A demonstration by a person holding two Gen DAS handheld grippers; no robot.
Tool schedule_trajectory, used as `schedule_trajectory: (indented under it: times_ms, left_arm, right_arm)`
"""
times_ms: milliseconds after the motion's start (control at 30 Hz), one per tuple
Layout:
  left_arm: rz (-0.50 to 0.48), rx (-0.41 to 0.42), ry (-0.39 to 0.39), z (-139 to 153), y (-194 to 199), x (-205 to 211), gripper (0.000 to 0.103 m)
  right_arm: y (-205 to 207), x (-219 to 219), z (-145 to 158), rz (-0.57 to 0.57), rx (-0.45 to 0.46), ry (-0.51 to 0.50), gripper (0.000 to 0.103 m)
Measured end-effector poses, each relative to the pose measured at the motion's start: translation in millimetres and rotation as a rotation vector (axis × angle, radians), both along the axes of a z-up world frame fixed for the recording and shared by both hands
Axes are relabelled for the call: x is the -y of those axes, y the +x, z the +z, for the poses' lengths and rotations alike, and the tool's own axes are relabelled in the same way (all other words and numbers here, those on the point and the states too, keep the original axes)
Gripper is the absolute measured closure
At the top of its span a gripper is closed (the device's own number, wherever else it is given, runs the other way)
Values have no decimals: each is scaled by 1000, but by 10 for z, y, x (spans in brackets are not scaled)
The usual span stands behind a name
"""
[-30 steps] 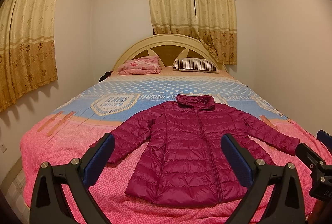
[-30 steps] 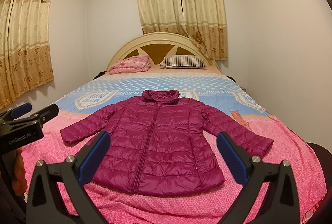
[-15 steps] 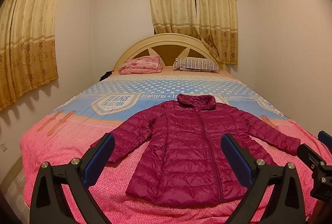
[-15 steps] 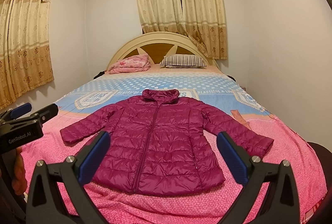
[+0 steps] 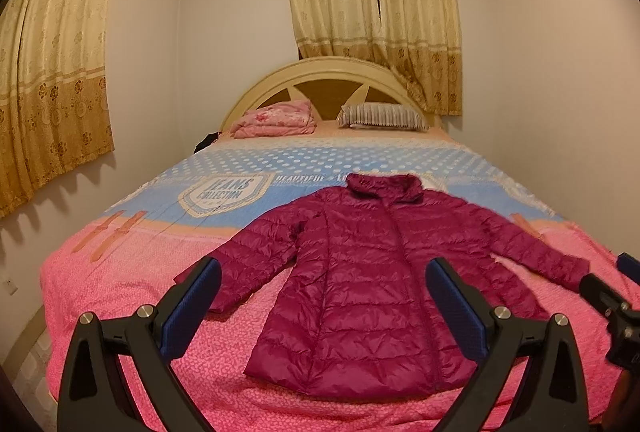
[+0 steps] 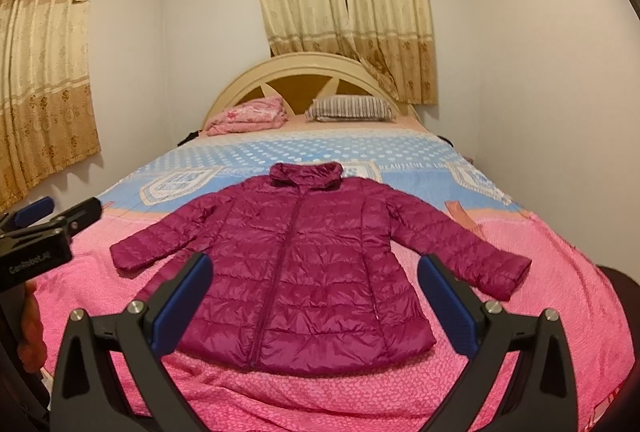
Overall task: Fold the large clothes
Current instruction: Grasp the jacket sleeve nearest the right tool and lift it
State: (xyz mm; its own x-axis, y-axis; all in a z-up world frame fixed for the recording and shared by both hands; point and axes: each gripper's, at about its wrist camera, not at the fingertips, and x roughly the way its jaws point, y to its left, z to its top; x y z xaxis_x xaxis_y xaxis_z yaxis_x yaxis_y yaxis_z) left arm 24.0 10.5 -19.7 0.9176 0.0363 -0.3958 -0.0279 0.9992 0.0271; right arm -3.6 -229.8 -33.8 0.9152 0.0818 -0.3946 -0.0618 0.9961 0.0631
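A magenta quilted puffer jacket (image 5: 372, 272) (image 6: 304, 264) lies flat and zipped on the bed, collar toward the headboard, both sleeves spread out to the sides. My left gripper (image 5: 323, 298) hovers open above the hem's left part, holding nothing. My right gripper (image 6: 316, 292) is open as well, above the hem on the jacket's right side. Each gripper shows at the edge of the other's view: the right gripper (image 5: 616, 308), and the left gripper (image 6: 40, 240) with a hand (image 6: 30, 328) below it. Neither touches the jacket.
The bed (image 5: 120, 272) has a pink and blue cover. A folded pink blanket (image 5: 276, 119) and a striped pillow (image 5: 380, 115) lie by the cream headboard (image 6: 308, 71). Curtains hang behind and at the left. White walls stand close on both sides.
Both cameras have tilted down and drawn slightly nearer the jacket. The jacket lies as before and both grippers stay open.
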Motion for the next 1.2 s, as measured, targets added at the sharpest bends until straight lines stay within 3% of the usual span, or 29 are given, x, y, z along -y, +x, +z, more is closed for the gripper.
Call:
schedule_trajectory:
  times_ms: [333, 567, 700, 900, 1100, 1200]
  left_arm:
    - [41, -117, 8, -641, 739, -134, 1]
    - [33, -155, 34, -970, 1301, -57, 1]
    - [32, -203, 54, -1144, 1679, -33, 1]
    - [41, -240, 82, -1285, 2000, -56, 1]
    - [75, -284, 124, -1414, 2282, -121, 1]
    - [104, -297, 126, -1445, 2401, -221, 1]
  right_arm:
    - [566, 622, -558, -105, -162, 83, 0]
    - [948, 1411, -925, -282, -273, 186, 0]
    - [1146, 1888, -1053, -393, -321, 195, 13]
    - [1270, 2629, -1193, -528, -395, 326, 20]
    - [1411, 2732, -1263, -512, -431, 347, 31]
    - [1485, 2790, -1344, -505, -455, 357, 45]
